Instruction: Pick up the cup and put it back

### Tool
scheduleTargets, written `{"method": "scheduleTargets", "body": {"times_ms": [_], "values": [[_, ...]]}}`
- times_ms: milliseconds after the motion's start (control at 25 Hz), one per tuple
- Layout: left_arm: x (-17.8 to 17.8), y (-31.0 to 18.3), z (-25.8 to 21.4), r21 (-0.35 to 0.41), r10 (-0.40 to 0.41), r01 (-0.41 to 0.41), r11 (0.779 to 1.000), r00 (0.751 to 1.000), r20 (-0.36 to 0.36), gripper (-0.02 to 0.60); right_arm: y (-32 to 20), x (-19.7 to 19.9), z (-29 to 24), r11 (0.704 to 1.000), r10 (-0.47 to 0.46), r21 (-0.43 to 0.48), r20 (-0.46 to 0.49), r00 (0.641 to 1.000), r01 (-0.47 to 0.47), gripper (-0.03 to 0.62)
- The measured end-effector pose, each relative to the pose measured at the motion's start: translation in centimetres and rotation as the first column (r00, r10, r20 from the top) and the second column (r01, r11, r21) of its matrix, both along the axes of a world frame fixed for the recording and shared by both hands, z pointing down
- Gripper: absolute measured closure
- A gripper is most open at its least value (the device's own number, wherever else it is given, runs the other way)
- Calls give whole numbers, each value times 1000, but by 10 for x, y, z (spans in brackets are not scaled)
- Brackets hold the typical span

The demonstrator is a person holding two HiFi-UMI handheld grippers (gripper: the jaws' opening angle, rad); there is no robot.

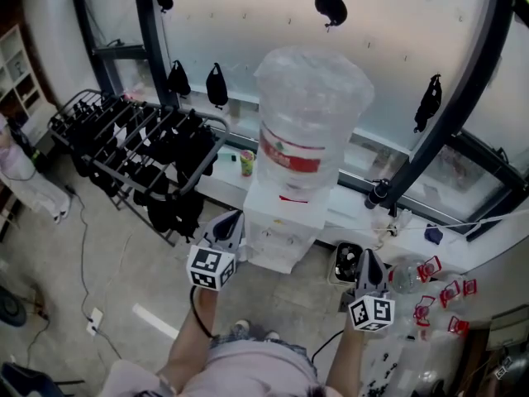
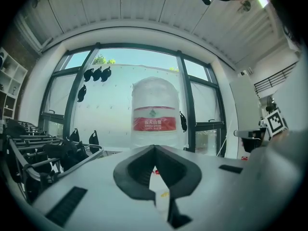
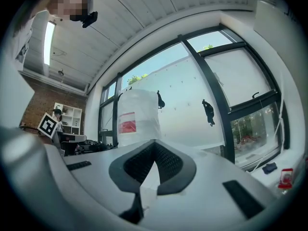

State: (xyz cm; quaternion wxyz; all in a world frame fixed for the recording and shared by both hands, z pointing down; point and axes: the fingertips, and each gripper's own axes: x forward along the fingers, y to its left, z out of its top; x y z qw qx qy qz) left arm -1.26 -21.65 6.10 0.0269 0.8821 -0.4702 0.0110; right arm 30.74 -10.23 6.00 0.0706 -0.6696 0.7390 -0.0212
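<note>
1. Grey floor (image 1: 149, 263) spreads below us.
2. At ten o'clock, a drying rack (image 1: 124, 135) hung with dark clothes stands against the window.
3. At twelve o'clock, a white water dispenser (image 1: 277, 234) topped by its big bottle (image 1: 310, 106) blocks our way to the window ledge (image 1: 221, 190).
4. The cup (image 1: 246, 162) sits on that ledge, just beside the dispenser at its nine o'clock.
5. Our left gripper (image 1: 231, 219) and right gripper (image 1: 369, 256) both have their jaws pressed together on nothing, well apart from the cup.
</note>
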Motion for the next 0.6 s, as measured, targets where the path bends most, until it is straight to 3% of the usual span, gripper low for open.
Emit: {"method": "scheduleTargets", "body": {"times_ms": [600], "values": [[8, 4, 3, -12, 16, -16, 1000, 1000, -7, 557, -3, -4, 1, 1000, -22, 2, -13, 1000, 22, 579]]}}
